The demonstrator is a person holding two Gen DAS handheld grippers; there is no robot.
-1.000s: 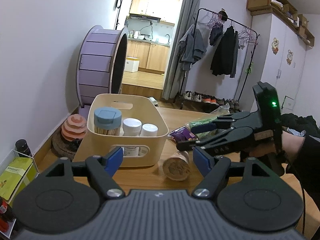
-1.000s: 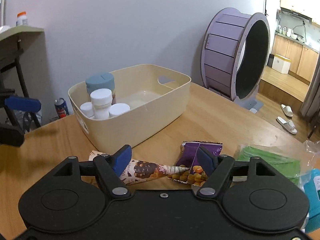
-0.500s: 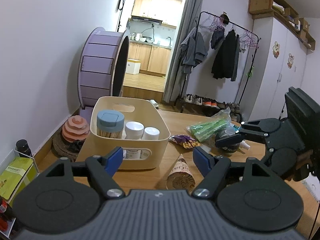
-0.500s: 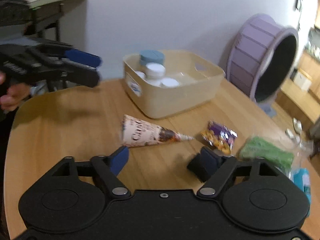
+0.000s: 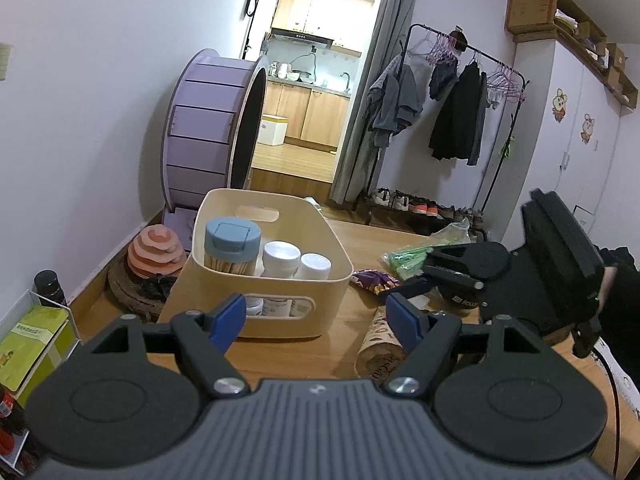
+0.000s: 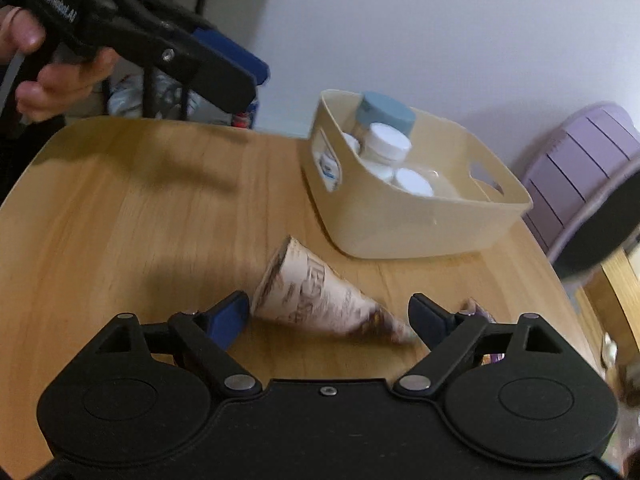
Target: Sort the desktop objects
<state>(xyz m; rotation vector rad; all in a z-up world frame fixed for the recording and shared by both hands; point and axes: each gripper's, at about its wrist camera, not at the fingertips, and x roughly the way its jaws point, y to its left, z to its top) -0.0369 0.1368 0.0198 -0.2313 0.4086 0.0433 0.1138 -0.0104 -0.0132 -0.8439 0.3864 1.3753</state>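
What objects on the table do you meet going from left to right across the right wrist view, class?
Paper cone → cream bin holding jars → purple snack packet.

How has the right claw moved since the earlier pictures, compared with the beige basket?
Yes. The right claw has swung away from the beige basket to the right side of the table, and now points at the paper cone.
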